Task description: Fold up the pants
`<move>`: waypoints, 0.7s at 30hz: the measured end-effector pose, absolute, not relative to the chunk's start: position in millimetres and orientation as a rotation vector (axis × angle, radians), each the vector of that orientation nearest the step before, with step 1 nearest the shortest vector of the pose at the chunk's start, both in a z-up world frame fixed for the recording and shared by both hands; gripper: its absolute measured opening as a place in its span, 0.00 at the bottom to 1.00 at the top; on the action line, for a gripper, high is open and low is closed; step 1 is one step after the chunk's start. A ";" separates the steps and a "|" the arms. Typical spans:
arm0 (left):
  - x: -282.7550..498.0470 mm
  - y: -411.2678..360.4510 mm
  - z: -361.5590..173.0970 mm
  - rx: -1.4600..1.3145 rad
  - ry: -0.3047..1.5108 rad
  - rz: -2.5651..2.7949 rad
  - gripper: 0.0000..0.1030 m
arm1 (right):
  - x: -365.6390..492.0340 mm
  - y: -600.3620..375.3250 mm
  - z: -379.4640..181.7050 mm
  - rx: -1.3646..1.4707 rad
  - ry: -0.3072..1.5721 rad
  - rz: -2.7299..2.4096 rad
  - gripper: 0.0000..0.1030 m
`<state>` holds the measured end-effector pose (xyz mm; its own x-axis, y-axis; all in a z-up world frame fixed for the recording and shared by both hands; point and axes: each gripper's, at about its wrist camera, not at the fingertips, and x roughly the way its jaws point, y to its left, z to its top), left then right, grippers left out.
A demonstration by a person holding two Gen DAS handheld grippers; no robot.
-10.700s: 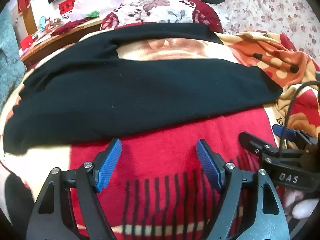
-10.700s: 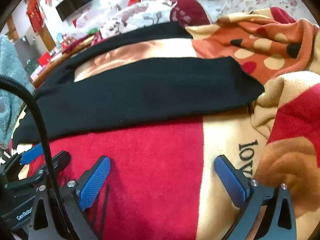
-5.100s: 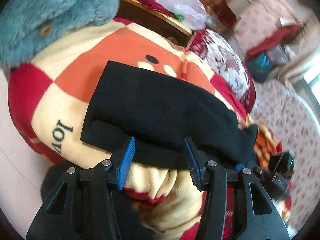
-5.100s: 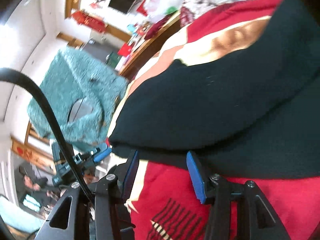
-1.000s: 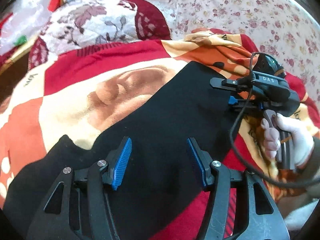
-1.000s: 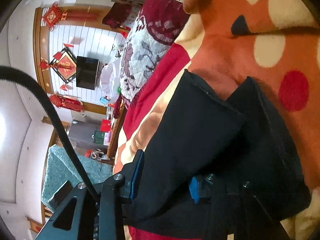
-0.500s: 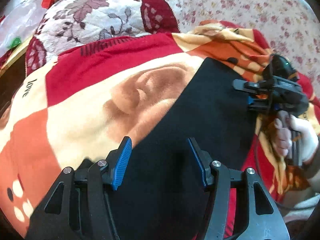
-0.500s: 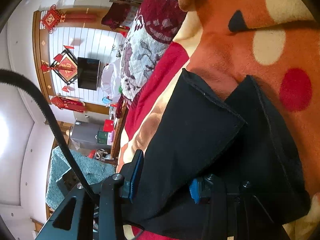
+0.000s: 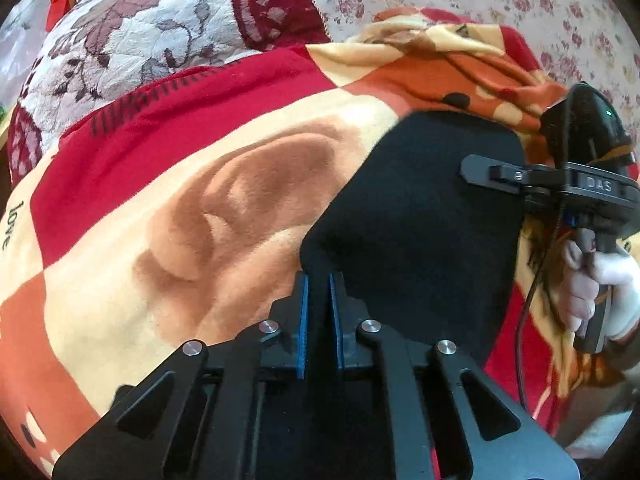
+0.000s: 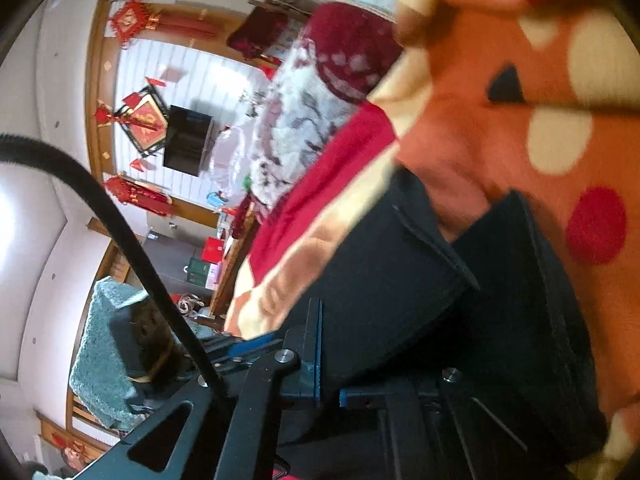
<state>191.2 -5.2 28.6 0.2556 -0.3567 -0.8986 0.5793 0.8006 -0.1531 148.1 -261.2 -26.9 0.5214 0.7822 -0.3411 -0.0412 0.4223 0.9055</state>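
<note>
The black pants point(image 9: 420, 216) lie folded lengthwise on a red, cream and orange blanket point(image 9: 200, 184). My left gripper point(image 9: 318, 320) is shut on a raised fold of the pants near their middle. In the right wrist view the pants point(image 10: 392, 280) fill the lower centre, with two hemmed leg ends overlapping. My right gripper point(image 10: 330, 360) is shut on the pants cloth near the hem end. The right gripper also shows in the left wrist view point(image 9: 560, 184), held by a white-gloved hand at the pants' right edge.
A floral red and white pillow point(image 9: 168, 40) lies at the back of the bed. A bunched orange blanket fold point(image 9: 460, 68) rises beyond the pants. A teal fuzzy garment point(image 10: 104, 352) and a wooden shelf with clutter point(image 10: 224, 264) stand off the bed's far side.
My left gripper has closed from wide open onto a fold of the pants. My right gripper has closed more tightly on the hem end and the view has shifted slightly.
</note>
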 end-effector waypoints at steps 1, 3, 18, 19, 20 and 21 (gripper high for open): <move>188.9 -3.6 32.7 0.201 1.142 -0.658 0.08 | 146.7 -261.3 -19.6 0.997 0.871 0.614 0.05; 179.5 -4.4 42.0 0.186 1.120 -0.684 0.08 | 140.9 -261.2 -1.3 0.961 0.840 0.625 0.05; 151.6 -14.5 40.8 0.139 1.067 -0.582 0.14 | 117.3 -277.2 -24.2 0.830 1.069 0.371 0.16; 149.1 -11.2 44.7 0.142 1.052 -0.570 0.14 | 117.7 -280.2 -18.3 0.809 1.066 0.349 0.17; 146.2 -4.8 50.4 0.141 1.033 -0.549 0.14 | 117.9 -282.1 -14.9 0.804 1.062 0.342 0.17; 144.9 1.4 54.3 0.137 1.022 -0.532 0.14 | 116.9 -285.3 -9.6 0.801 1.053 0.333 0.17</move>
<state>144.9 1.4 54.3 0.4071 -0.3582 -0.8402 0.4829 0.8652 -0.1349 116.9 -285.3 -9.6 0.4791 0.5995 -0.6411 0.1211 0.6783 0.7248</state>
